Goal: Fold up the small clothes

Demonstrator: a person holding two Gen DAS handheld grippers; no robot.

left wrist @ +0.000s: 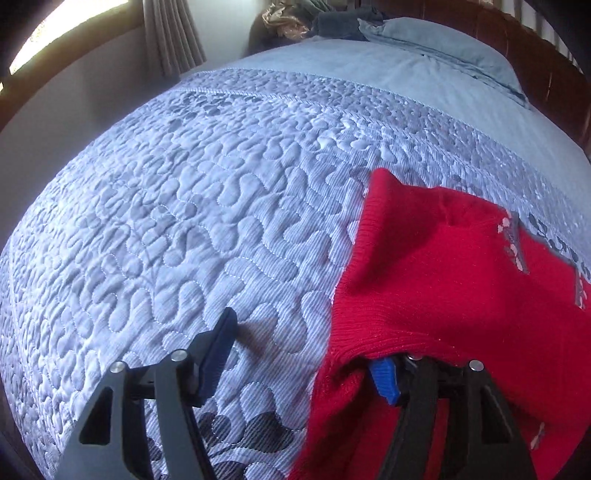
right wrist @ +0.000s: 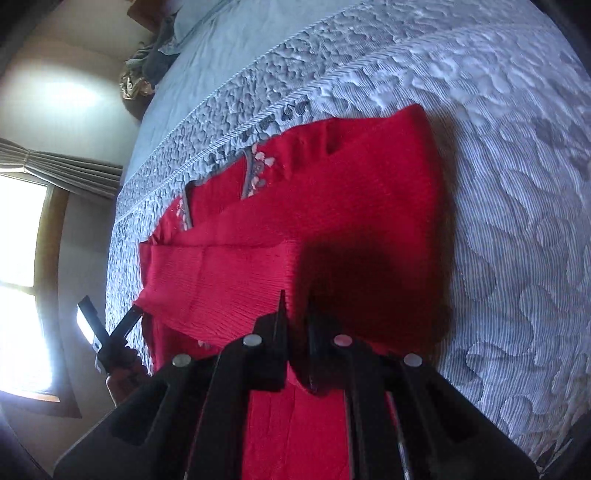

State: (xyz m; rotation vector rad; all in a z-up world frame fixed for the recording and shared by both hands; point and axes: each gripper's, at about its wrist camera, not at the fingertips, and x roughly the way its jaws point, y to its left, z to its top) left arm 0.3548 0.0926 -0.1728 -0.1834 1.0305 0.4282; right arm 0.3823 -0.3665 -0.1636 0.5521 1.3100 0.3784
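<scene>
One red sweater (right wrist: pixel 325 221) lies on one bed, spread over the quilt (left wrist: pixel 184 221), and two tongs work at its near edge. The right tongs (right wrist: pixel 295 306) sit nearest over the sweater's near hem, jaws almost together, only a thin gap between the tips; whether any knit is pinched there is hard to tell. The left tongs (left wrist: pixel 306 347) are at the sweater's left edge, jaws standing wide: one finger (left wrist: pixel 218 347) is bare above the quilt just beside the sweater, the other is buried under a red fold that drapes over it, and the pads do not press on the cloth. Beyond the sweater lies one blue pillow (left wrist: pixel 443 48) by the headboard (left wrist: pixel 546 74), and one curtain (left wrist: pixel 173 33) hangs past the bed.
</scene>
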